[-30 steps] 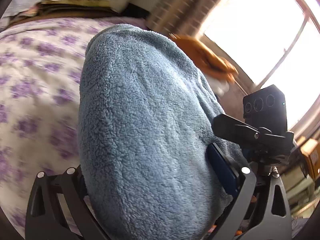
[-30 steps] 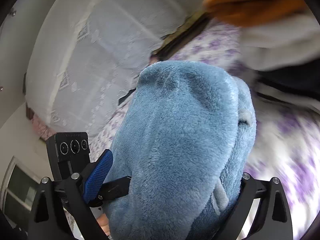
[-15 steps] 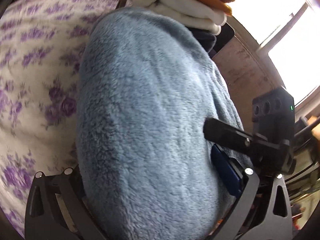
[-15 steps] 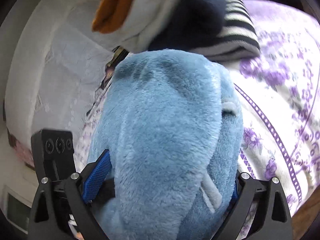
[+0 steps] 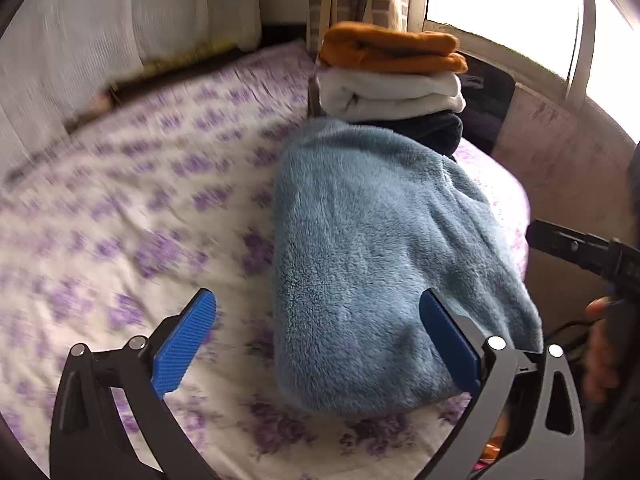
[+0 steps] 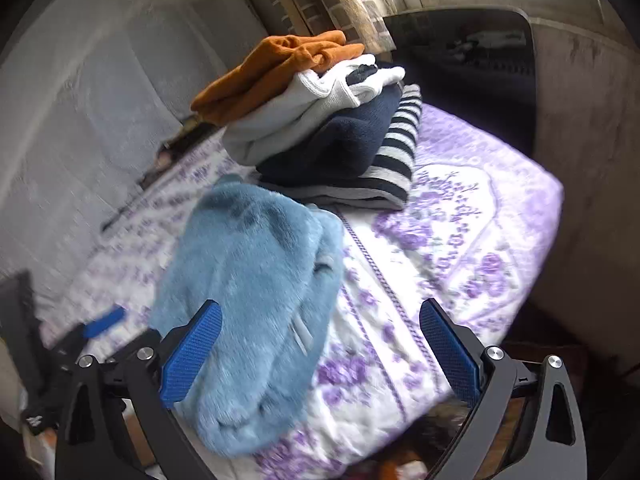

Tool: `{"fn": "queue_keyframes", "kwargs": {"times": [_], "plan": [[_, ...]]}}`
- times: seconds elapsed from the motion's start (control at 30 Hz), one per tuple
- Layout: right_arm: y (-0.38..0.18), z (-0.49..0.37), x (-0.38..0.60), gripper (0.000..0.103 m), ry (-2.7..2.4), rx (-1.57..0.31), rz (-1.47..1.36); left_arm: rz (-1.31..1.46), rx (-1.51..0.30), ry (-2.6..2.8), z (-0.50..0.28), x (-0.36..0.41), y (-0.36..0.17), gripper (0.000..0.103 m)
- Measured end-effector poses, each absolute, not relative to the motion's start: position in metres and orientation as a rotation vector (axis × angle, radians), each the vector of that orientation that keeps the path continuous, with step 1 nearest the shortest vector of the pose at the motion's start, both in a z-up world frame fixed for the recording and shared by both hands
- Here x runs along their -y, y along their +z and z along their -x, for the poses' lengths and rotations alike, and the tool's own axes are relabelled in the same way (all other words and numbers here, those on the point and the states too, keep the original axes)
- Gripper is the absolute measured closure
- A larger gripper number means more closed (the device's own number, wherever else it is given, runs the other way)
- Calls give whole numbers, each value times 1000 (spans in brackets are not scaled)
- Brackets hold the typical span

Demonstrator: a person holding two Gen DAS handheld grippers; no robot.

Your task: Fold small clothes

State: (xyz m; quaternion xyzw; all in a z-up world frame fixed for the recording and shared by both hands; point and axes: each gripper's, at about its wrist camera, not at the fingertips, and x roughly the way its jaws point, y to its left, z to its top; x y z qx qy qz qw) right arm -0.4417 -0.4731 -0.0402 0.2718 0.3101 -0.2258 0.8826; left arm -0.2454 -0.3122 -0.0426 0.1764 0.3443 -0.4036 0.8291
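A folded fluffy light-blue garment (image 5: 384,248) lies on the purple-flowered bedspread (image 5: 132,208), just in front of a stack of folded clothes (image 5: 392,76). It also shows in the right wrist view (image 6: 248,304). My left gripper (image 5: 316,344) is open and empty, its right pad beside the garment's near end. My right gripper (image 6: 320,356) is open and empty; its left finger (image 6: 192,356) is over the garment's near part. The left gripper's blue pad shows blurred in the right wrist view (image 6: 104,328).
The stack (image 6: 320,128) holds an orange piece on top, then white, navy and a striped one at the bottom. The bed's edge (image 6: 520,264) runs close on the right. A wall and window lie behind; a white curtain (image 5: 80,40) hangs at left.
Both grippers have opened and let go of the blue garment, which now rests on the bed before the stack. Both have pulled back from it.
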Motion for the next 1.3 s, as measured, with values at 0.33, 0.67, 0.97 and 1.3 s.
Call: {"fn": "queue_keyframes", "kwargs": {"times": [0.33,0.67,0.97,1.3], "plan": [[-19,461,441,4,-466,-723,-397,-463,-679,-830,290,315,-36,4],[-21,454,441,4,-417,-739,-417,-480,-670,-797,296,314,-37,4],[-23,450,444,4,-395,-749,-429,-484,-693,-797,294,316,-41,4],[-25,451,446,4,-388,-738,-458,-481,-696,-798,293,316,-42,4]]}}
